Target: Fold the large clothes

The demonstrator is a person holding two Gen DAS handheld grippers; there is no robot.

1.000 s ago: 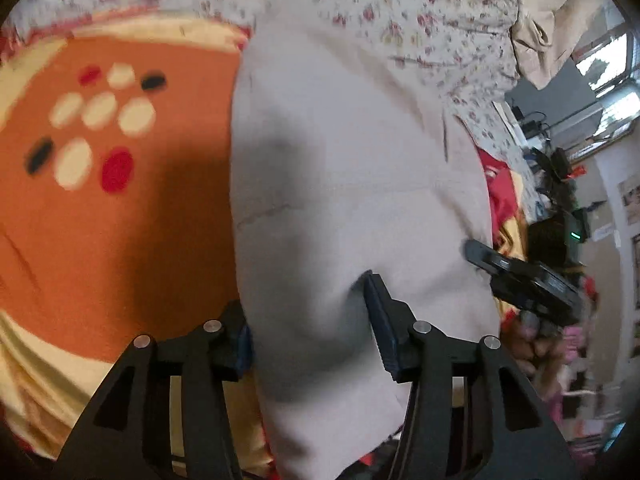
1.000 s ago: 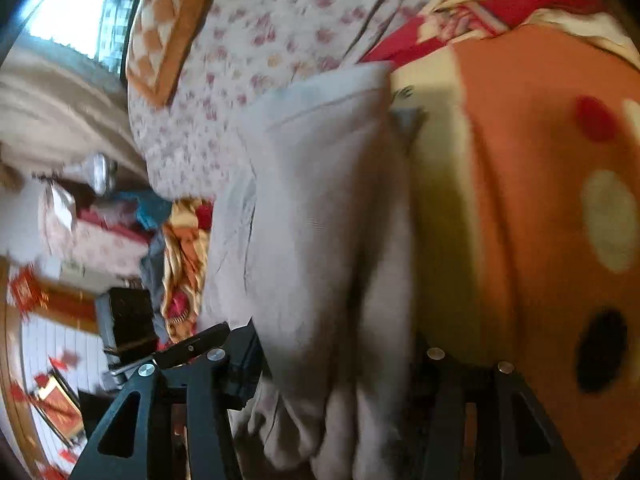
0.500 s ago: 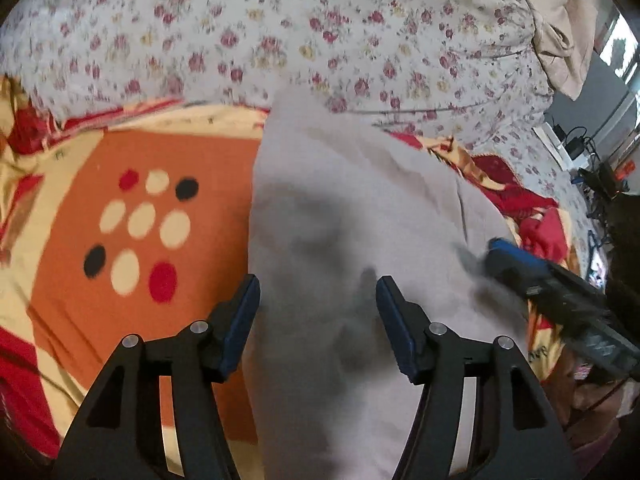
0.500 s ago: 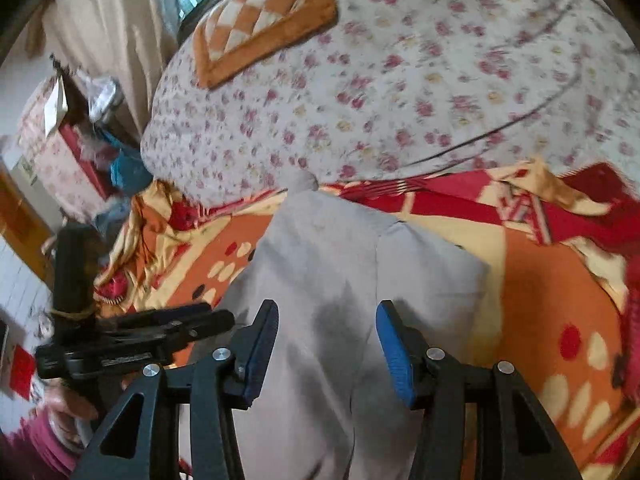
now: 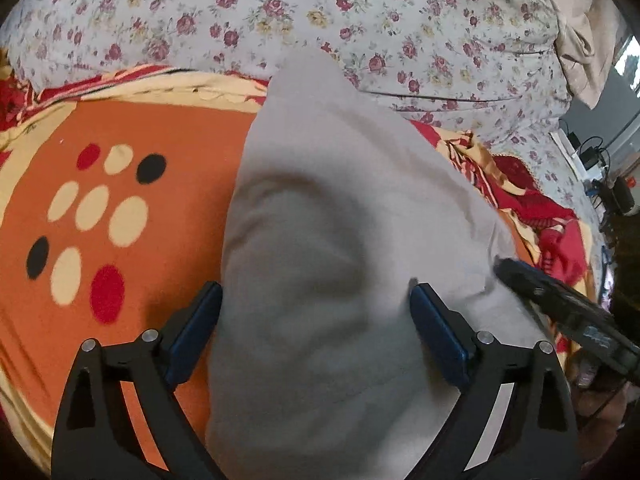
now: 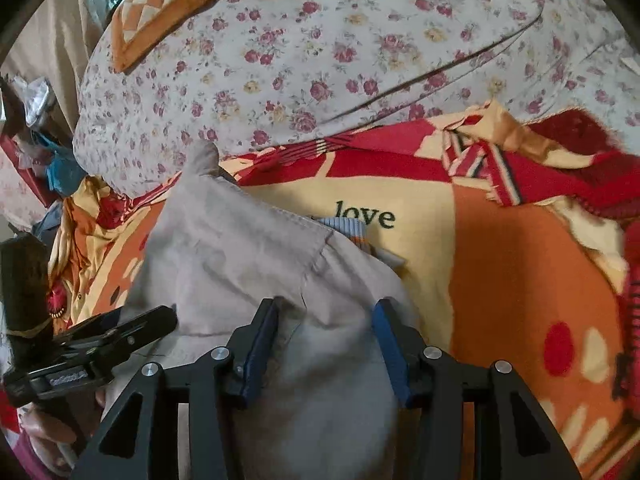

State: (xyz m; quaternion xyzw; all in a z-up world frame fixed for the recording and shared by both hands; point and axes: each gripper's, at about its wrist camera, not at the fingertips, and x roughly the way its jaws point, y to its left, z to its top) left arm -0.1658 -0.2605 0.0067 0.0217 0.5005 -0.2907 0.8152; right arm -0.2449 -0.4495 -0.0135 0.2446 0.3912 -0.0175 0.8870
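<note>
Your grey garment (image 5: 320, 220) lies as a long folded strip on the orange blanket (image 5: 120, 128), running toward twelve o'clock. Your left gripper (image 5: 316, 332) has just been opening wide around it, pads clear. Your right gripper (image 6: 324, 344), half-spread, straddles the cloth; whether it pinches, I cannot tell. Cross-folds likely remain.

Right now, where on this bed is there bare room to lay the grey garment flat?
Free: the orange blanket panel left of the grey garment, around its dots, and the orange stretch right of the "love" lettering. Crowded: the rumpled red blanket folds and the floral quilt rising behind.
</note>
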